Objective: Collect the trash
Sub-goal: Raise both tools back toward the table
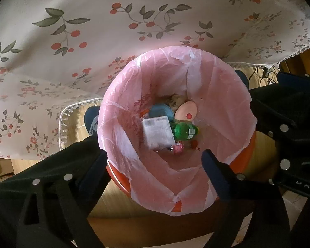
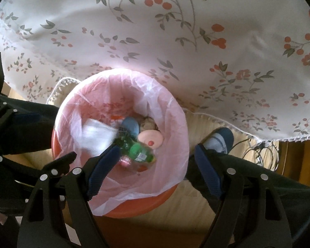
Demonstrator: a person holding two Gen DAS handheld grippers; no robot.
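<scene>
Fingers spread wide on the left gripper (image 1: 155,161), nothing between them, hanging straight over the bin (image 1: 113,172), an orange tub lined with a pink bag (image 1: 217,95). The right gripper (image 2: 155,165) is parted too, empty, one blue pad over the bin's mouth and the other just outside the rim. Down in the bag lies the trash: a white packet (image 1: 158,132) on top, a green bottle (image 1: 184,131) touching its side, a blue lid (image 1: 161,111) behind it, a pink egg-shaped piece (image 1: 186,110) with a red dot, and a small pink-labelled bottle (image 1: 178,147) at the near edge. In the right view the packet (image 2: 97,133) shows as a white blur on the left inside the bag. The bin stands on a pale wooden floor (image 1: 117,194), right up against a table draped in a white cloth (image 1: 72,62) printed with red berries and grey-green leaves, lace along its hem. A blue shoe (image 2: 220,139) sits on the floor beside the bin, dark trouser legs either side, and cables (image 2: 258,150) trail under the cloth's edge.
</scene>
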